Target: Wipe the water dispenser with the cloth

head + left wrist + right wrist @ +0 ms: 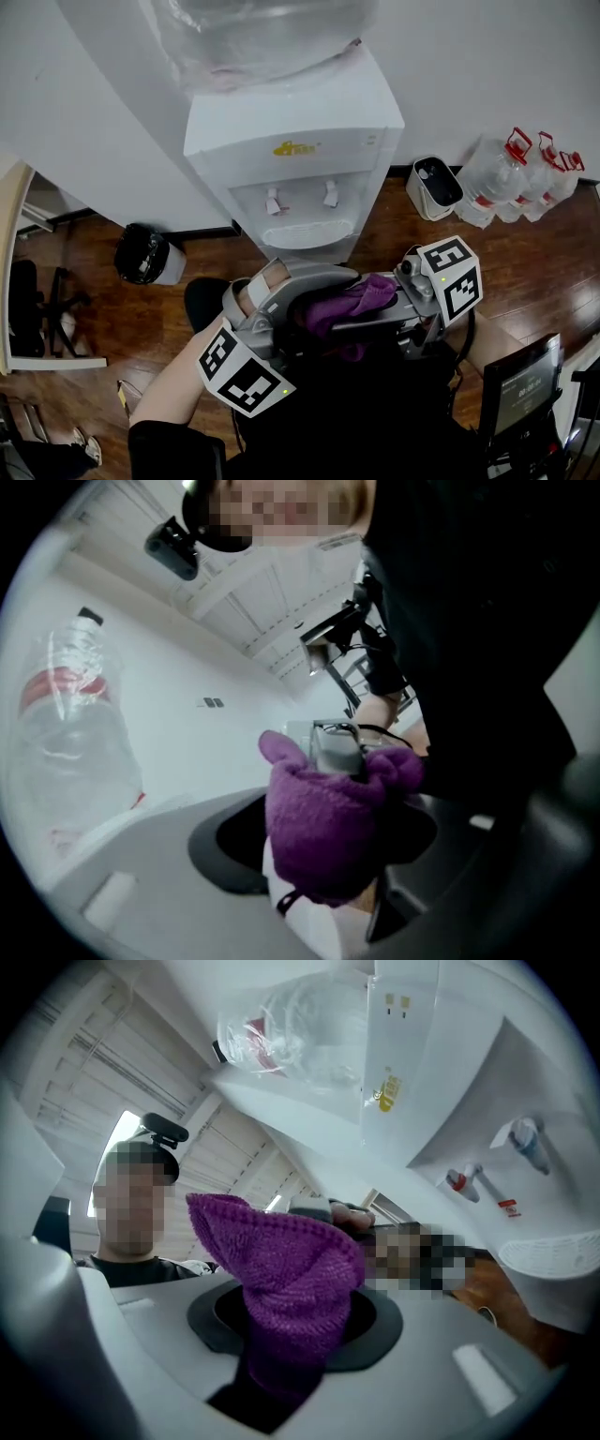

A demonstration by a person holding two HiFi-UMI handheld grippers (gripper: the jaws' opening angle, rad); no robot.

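Before the white water dispenser [309,150], above the wooden floor [534,253]: one purple cloth [354,300], bunched, pinched in the right tongs [286,1335], jaws drawn narrow upon it; left tongs [328,864] facing them, jaws spread wide either side of the same cloth.

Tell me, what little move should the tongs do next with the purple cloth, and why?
Probably slide the left tongs back off the purple cloth: they stand wide apart, while the right tongs pinch it, ready for the water dispenser.
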